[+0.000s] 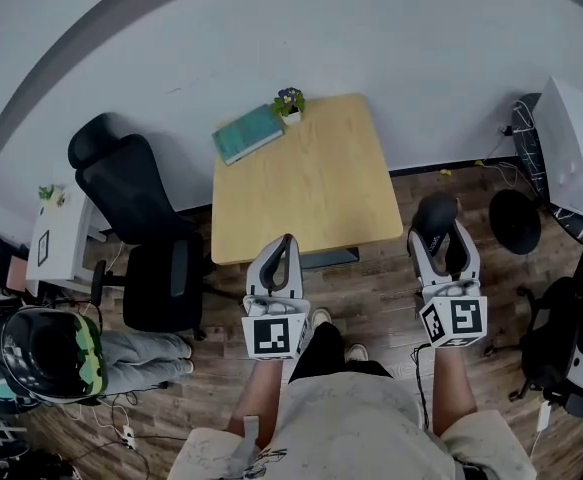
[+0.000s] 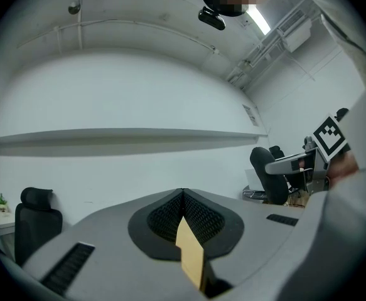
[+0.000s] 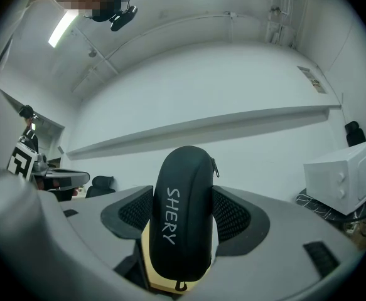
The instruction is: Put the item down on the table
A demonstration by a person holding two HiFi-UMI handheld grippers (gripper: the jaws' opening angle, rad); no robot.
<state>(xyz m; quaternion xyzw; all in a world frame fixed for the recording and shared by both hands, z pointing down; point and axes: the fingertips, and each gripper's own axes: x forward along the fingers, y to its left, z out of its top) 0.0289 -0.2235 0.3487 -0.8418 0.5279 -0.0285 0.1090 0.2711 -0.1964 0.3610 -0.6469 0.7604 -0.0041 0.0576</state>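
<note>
A black zipped case [image 3: 181,213] with white lettering stands upright between the jaws of my right gripper [image 3: 184,198], which is shut on it. In the head view the case [image 1: 434,218] and right gripper [image 1: 441,233] hang over the wooden floor, just right of the light wooden table [image 1: 311,183]. My left gripper [image 1: 285,248] is shut and holds nothing; its tips reach the table's near edge. In the left gripper view the left gripper [image 2: 183,194] has its jaws pressed together, with a tan sliver of the table [image 2: 191,259] showing below them.
A teal book [image 1: 248,133] and a small potted plant [image 1: 289,104] lie at the table's far edge. A black office chair [image 1: 136,213] stands left of the table. A black stool [image 1: 514,220] and a white appliance [image 1: 577,148] are to the right, and a helmet [image 1: 49,353] at lower left.
</note>
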